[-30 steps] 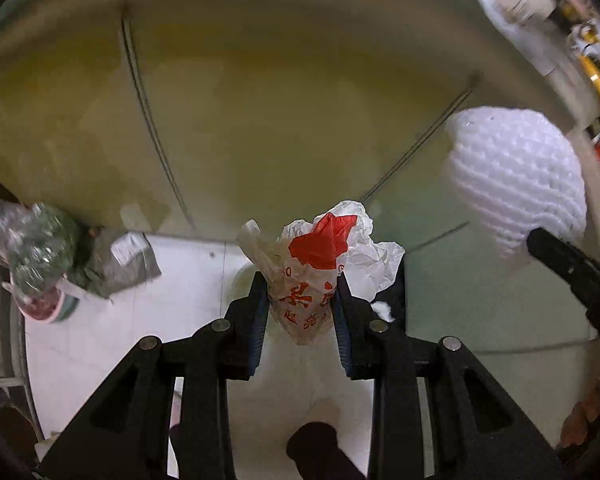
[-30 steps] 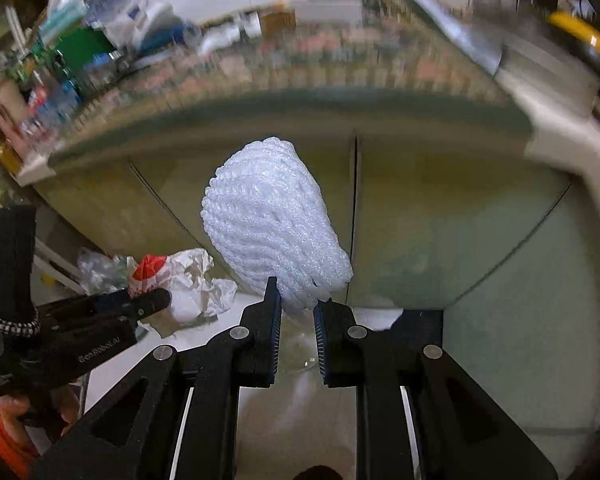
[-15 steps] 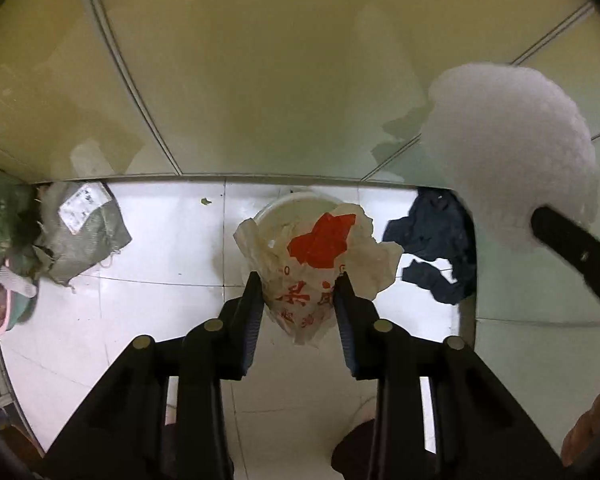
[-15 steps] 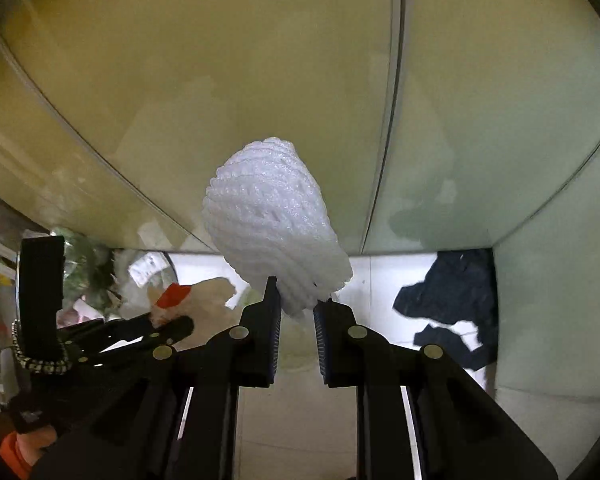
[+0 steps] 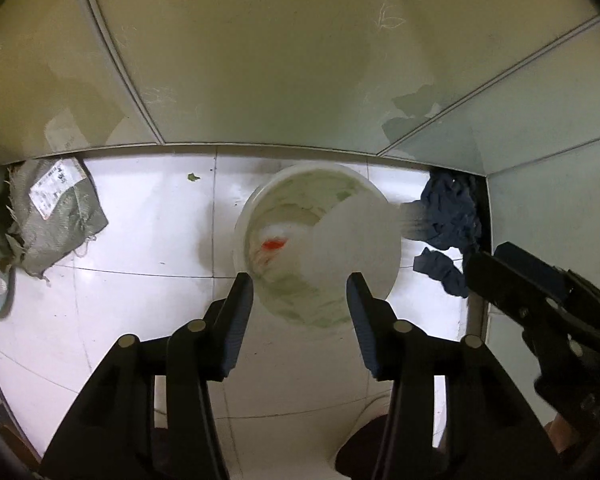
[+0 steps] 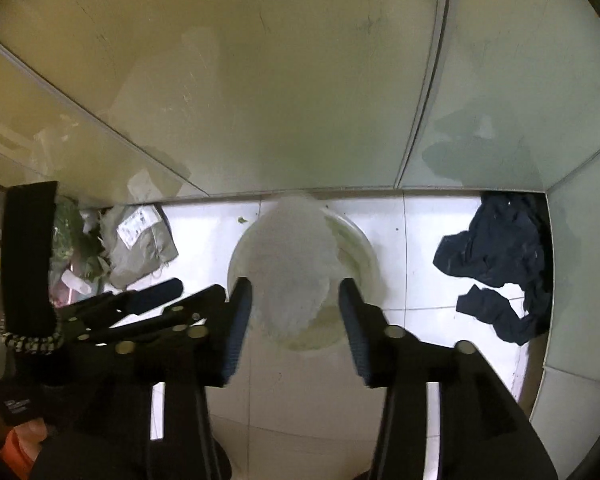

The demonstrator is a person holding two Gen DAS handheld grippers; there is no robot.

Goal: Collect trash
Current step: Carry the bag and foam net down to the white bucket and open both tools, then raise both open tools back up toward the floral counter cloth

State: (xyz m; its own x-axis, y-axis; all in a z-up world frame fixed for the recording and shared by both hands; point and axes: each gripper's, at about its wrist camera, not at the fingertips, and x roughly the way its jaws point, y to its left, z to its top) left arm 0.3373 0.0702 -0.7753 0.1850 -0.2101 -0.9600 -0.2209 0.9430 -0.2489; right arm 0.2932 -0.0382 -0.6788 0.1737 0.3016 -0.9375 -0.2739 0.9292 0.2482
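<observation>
White bucket, left wrist view: bucket [image 5: 260, 216] stands on the tiled floor [image 5: 140, 240] against the panel wall; a blurred white-and-red wad [image 5: 274, 245] sits inside it, and a blurred white foam net [image 5: 356, 236] overlaps the near-right rim
Risk, left wrist view: foam net looks light and reads partly over the rim (blur makes it hard to place); it could catch the edge and tip out onto the floor beside the dark cloth [image 5: 448, 220]
Left gripper: left gripper [image 5: 300, 288] spread wide, nothing between the fingers, touching nothing; poised above the bucket
Right wrist view, foam net: foam net [image 6: 296, 256] is a blurred white mass over the bucket [image 6: 364, 248], between the spread fingers but clear of both
Right gripper: right gripper [image 6: 296, 300] wide, empty; left gripper [image 6: 156, 292] just beside it
Risk, right wrist view: both tools crowd over one bucket mouth; a knock could shift the bucket; grey sack [image 6: 140, 240] and dark cloth [image 6: 496, 248] lie on the floor, not collected (if they count as trash)
</observation>
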